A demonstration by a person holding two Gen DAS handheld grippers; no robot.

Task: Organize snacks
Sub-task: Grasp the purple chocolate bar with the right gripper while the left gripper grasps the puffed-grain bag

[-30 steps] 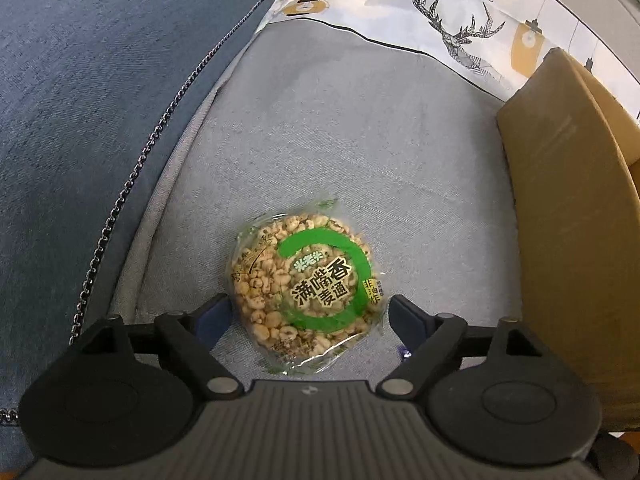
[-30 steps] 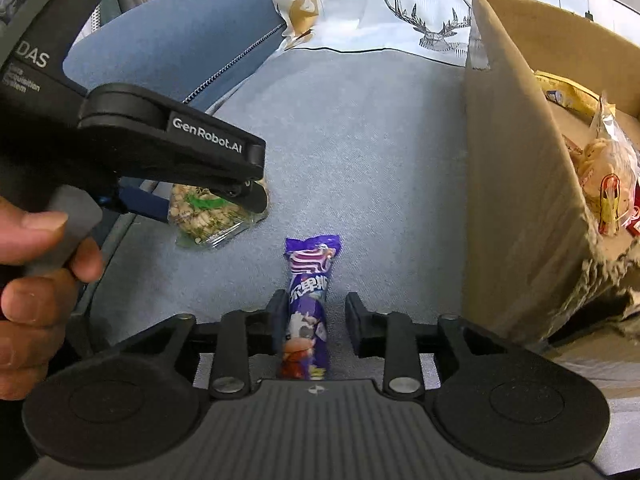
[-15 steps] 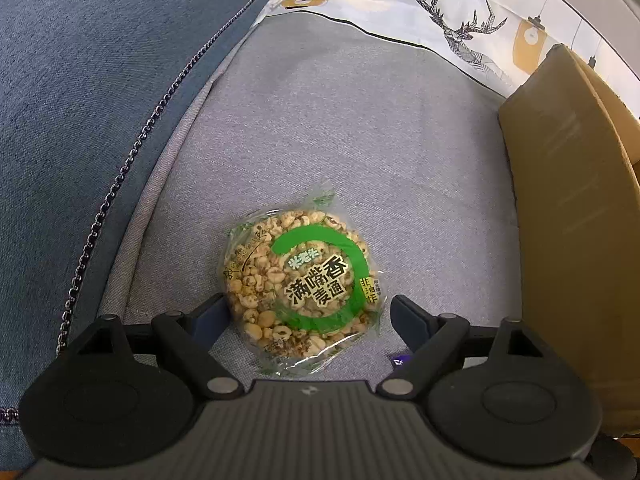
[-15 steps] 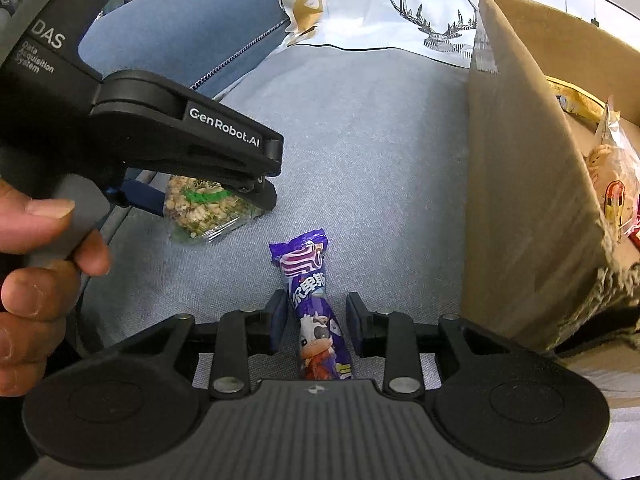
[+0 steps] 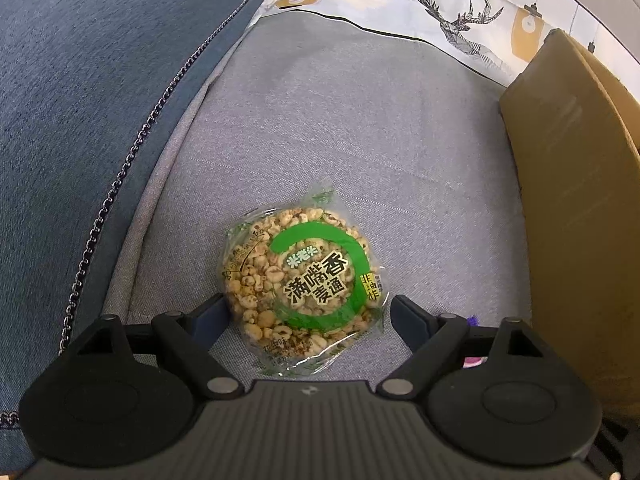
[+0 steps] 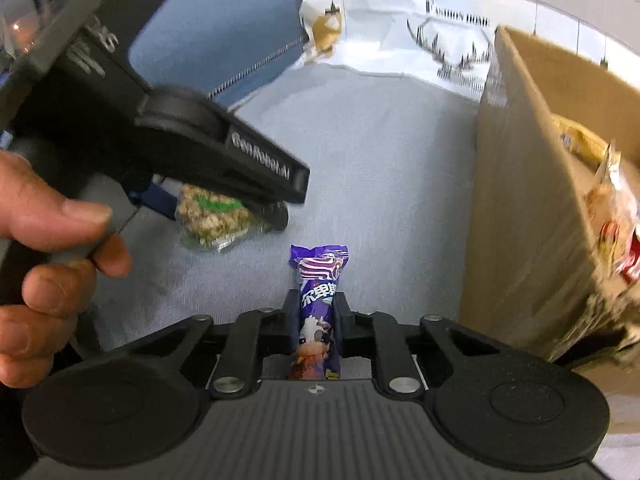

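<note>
On the pale grey woven seat cushion (image 5: 360,128) lies a round puffed-grain cake in a clear crinkly wrapper with a green ring label (image 5: 302,286). The left gripper (image 5: 308,316) sits low over it with its jaws spread wide, one blue-padded finger just beside each edge of the wrapper, gripping nothing yet. From the right wrist view the same cake (image 6: 212,218) shows under that black tool, with the person's left hand (image 6: 48,264) around the handle.

The right gripper (image 6: 316,318) has its fingers drawn in close against the slim purple foil stick packet with a cartoon cow (image 6: 318,300), which stands lengthways between them; the pads look to be pressing its sides, though the blur in this view makes a firm pinch hard to confirm.

Both snacks should be very light. The grain cake is stiff but brittle, and its film is slick, so I would take it across the widest part of the disc with a gentle squeeze rather than by the loose crimped edge. The purple packet is soft and slippery; its middle is the sensible hold.

To the right stands the open brown cardboard box (image 6: 516,184), corrugated and rough, with other crinkly snack bags (image 6: 612,216) inside. Behind the seat is a blue fabric cushion with a metal chain trim (image 5: 80,80).
</note>
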